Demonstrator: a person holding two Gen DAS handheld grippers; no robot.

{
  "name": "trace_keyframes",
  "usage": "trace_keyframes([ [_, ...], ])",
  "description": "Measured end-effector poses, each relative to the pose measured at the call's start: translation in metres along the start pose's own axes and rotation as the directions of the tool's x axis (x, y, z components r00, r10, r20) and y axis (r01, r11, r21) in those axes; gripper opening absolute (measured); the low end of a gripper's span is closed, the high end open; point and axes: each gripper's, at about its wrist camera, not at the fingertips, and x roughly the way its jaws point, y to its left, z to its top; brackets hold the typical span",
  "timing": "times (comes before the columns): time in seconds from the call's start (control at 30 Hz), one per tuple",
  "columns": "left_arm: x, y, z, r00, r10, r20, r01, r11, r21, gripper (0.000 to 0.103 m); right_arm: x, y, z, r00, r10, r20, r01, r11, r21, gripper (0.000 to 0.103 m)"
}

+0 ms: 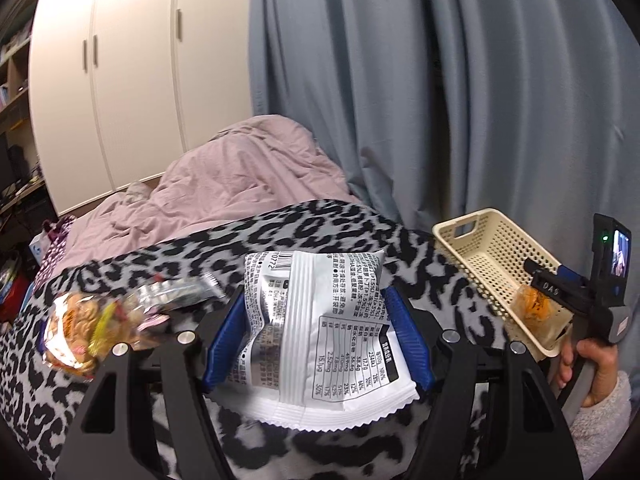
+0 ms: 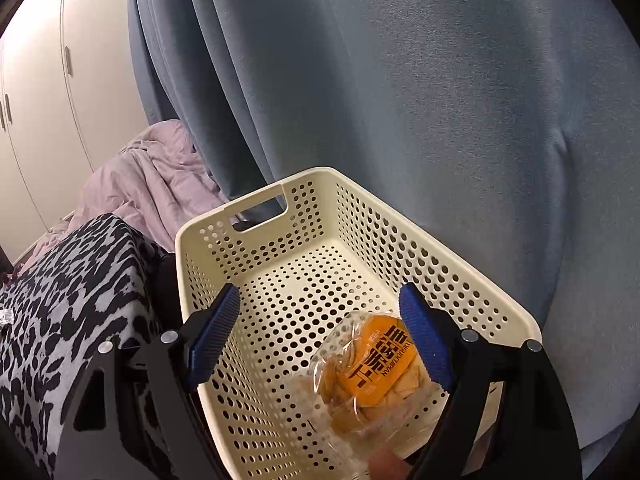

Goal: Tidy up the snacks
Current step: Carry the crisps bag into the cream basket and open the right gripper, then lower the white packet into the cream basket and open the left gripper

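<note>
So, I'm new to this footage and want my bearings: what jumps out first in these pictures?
The white crinkled snack packet with black printed text fills the middle of the left wrist view, pinched between the left gripper's blue pads above the leopard-print blanket. To its right, the cream perforated plastic basket sits beside the blue curtain. Inside it lies a clear bag with an orange label, between the right gripper's open jaws.

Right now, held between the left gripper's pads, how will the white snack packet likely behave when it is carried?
The white snack packet is probably soft: it creases where the left gripper pinches it. Its serrated lower edge hangs unsupported, so it may flop. It looks light and puffy, and the smooth film might slip.
</note>
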Motion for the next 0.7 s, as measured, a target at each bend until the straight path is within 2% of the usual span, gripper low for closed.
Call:
trace_keyframes([
  [0.03,0.003,-0.006,0.003,1.000,-0.010,0.002,0.010,1.000,0.012,0.069,-0.002,0.000,-0.001,1.000,0.000,0.003,0.000,1.000,0.000,0.090],
  [0.07,0.005,-0.012,0.006,1.000,-0.020,0.002,0.020,1.000,0.022,0.069,-0.005,-0.003,-0.001,1.000,0.002,0.010,-0.002,1.000,-0.001,0.092],
  [0.3,0.030,-0.063,0.031,0.989,-0.149,-0.012,0.149,0.985,0.081,0.069,-0.024,-0.016,-0.005,0.999,-0.022,0.038,0.022,1.000,-0.003,0.092],
  [0.53,0.066,-0.122,0.061,0.955,-0.293,-0.046,0.297,0.950,0.100,0.069,-0.031,-0.028,-0.013,0.999,-0.041,0.019,0.040,0.999,0.003,0.092],
  [0.7,0.093,-0.158,0.072,0.935,-0.347,-0.070,0.353,0.928,0.115,0.069,-0.039,-0.034,-0.017,0.998,-0.061,0.024,0.061,0.998,0.010,0.092],
])
